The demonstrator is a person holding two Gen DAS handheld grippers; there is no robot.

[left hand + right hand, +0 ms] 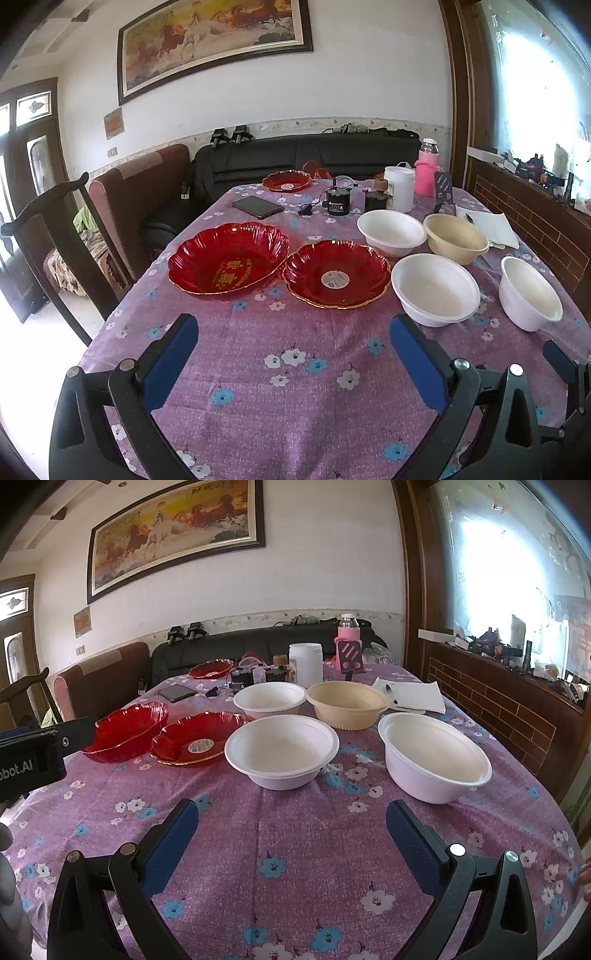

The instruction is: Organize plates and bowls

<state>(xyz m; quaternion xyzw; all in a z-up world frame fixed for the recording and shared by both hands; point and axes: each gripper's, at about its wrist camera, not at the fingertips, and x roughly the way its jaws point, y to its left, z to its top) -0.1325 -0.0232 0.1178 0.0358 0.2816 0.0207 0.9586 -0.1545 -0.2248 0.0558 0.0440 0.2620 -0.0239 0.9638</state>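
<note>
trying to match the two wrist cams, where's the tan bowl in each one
Left wrist: the tan bowl sits right of centre, behind the nearest white bowls.
Right wrist: the tan bowl sits just right of centre, mid-table, beside a white bowl.
Shared landmark: the pink bottle stands behind it in both.

On the table (295, 369), two plates touch at their rims: the heart-shaped plate (229, 258) at 10 o'clock, the round plate (338, 273) beside it toward 12. Four bowls cluster at 2 o'clock: the near bowl (436, 290), rightmost bowl (530, 293), far bowl (390, 232) and ribbed bowl (456, 238) behind. A third plate (287, 181), a phone (257, 206) and, seemingly, a tub (399, 188) stand farther back.
</note>
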